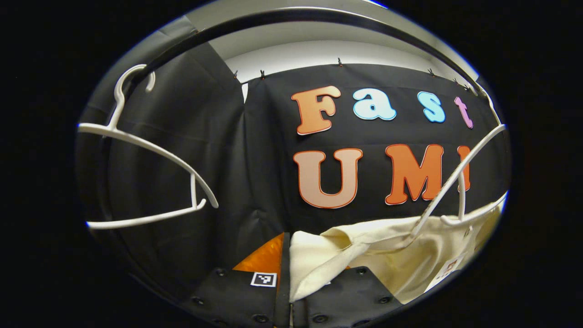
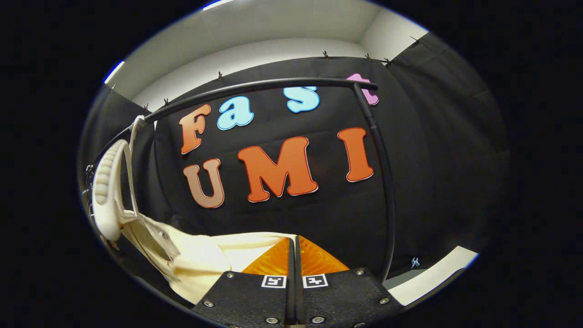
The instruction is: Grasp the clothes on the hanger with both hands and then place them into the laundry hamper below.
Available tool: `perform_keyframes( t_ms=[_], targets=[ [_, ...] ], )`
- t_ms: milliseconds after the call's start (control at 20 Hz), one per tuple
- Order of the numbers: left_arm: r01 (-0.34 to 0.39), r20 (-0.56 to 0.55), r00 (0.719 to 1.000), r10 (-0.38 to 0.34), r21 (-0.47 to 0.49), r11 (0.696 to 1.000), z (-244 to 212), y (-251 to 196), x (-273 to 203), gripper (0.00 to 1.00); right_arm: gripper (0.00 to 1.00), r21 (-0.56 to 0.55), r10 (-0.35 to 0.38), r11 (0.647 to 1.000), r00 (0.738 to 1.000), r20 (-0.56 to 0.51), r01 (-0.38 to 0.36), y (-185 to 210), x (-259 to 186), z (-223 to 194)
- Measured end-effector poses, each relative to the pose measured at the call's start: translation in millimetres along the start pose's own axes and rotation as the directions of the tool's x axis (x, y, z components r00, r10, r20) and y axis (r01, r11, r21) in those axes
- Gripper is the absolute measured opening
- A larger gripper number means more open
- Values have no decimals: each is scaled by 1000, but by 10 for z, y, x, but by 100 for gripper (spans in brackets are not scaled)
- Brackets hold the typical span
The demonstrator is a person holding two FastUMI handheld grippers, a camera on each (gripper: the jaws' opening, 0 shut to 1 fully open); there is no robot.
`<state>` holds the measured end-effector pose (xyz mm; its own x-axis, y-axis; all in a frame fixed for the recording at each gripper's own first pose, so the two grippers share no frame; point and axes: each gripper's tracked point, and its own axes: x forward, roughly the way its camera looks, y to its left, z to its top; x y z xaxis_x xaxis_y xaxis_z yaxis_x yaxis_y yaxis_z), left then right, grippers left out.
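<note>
A cream garment (image 1: 391, 255) hangs from a white hanger (image 1: 455, 177) at the right of the left gripper view. Its near edge runs down between the fingers of my left gripper (image 1: 288, 241), which is shut on the cloth; the fabric drapes over the right finger. In the right gripper view the same garment (image 2: 200, 259) stretches from the hanger (image 2: 107, 191) at the far left to the fingertips of my right gripper (image 2: 294, 240). That gripper is shut, with the cloth's edge pinched at its tips.
An empty white hanger (image 1: 145, 150) hangs from the black rail (image 1: 291, 18) at the left. The rail (image 2: 273, 86) bends into an upright post (image 2: 385, 191) close to the right of my right gripper. A white floor strip (image 2: 432, 273) lies beyond.
</note>
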<state>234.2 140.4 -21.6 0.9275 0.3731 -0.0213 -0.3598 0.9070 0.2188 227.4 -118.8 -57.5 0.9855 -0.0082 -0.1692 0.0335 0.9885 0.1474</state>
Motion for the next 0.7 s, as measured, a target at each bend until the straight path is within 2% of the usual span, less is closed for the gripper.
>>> perform_keyframes(
  t_ms=[350, 500, 700],
  targets=[
    [59, -25, 998, -58, 35, 998, -177, -103, -204, 10, 0, -63, -43, 997, 998, -40, 40, -119, -108, -338],
    [72, -19, 997, -71, 44, 996, -168, -91, -341, 10, 0, -66, -40, 997, 998, -56, 36, -86, -138, -471],
    [94, -29, 995, -92, 75, 993, -238, -127, -491, 10, 0, -94, -24, 995, 997, -71, 17, 37, -398, -555]
  ],
)
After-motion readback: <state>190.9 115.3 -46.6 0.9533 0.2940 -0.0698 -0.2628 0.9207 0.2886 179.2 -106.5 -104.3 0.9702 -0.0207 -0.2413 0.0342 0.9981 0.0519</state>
